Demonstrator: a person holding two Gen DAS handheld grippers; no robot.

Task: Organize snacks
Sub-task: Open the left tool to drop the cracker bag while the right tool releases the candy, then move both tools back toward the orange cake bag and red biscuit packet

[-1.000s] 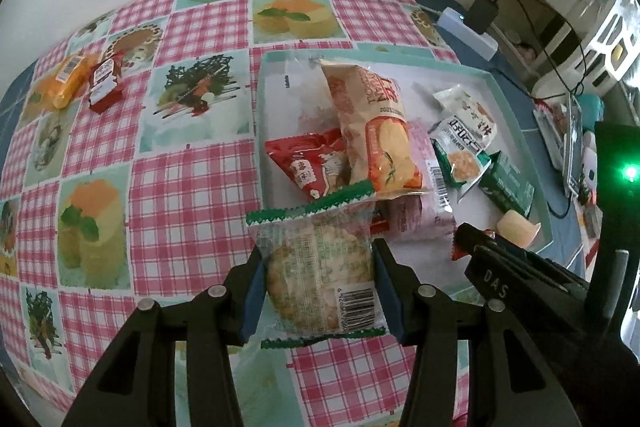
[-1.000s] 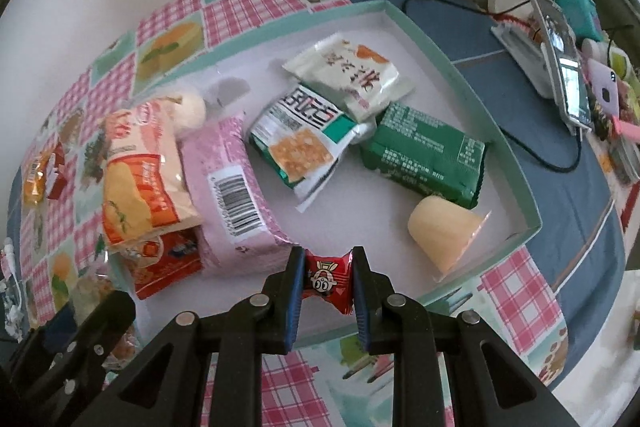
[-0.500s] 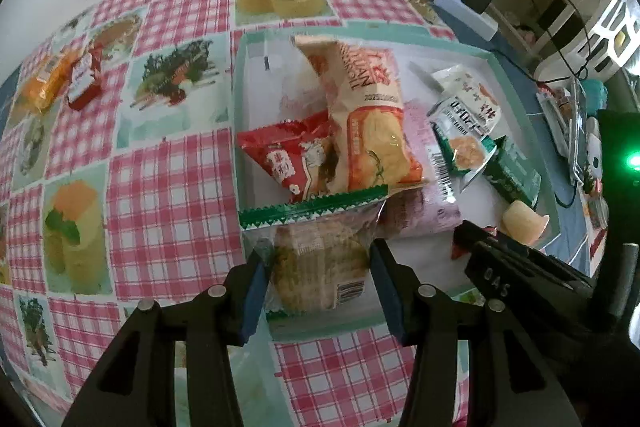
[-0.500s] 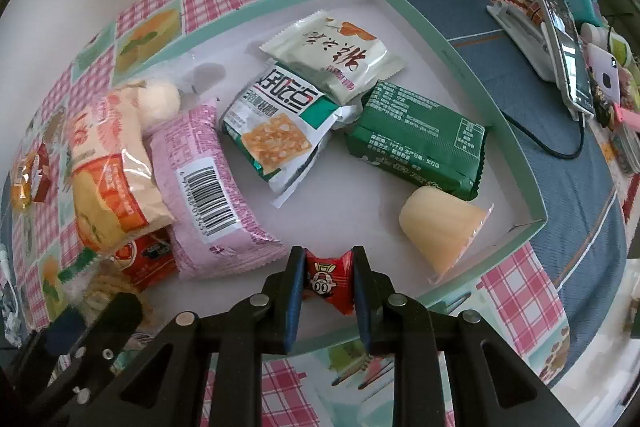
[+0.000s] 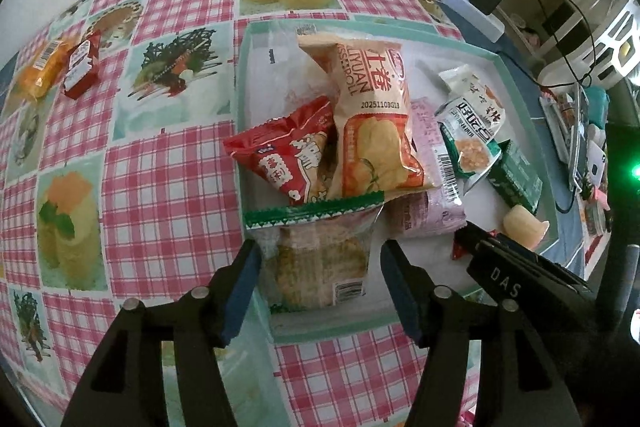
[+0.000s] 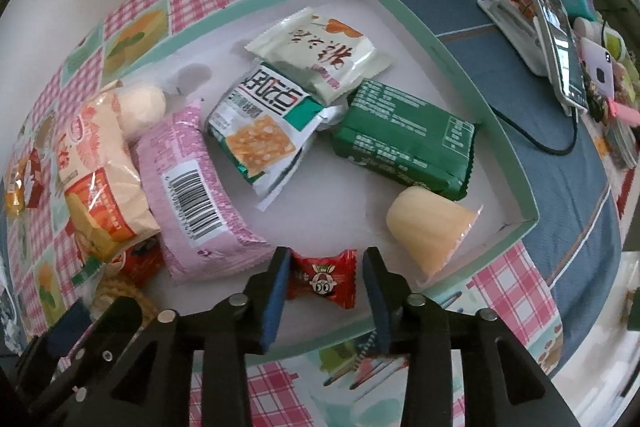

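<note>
Your left gripper (image 5: 320,277) has just opened its jaws; a second ago they clamped the clear cookie packet (image 5: 320,259), which now lies loose between them at the near edge of the teal tray (image 5: 496,61), against the other snacks. Your right gripper (image 6: 326,297) has likewise just opened, and the red candy (image 6: 324,279) it pinched earlier sits free on the tray floor between its blue pads (image 6: 276,291).

Tray (image 6: 472,75) far corner bare; packets crowd left; jelly cup (image 6: 430,233) blocks right.
</note>
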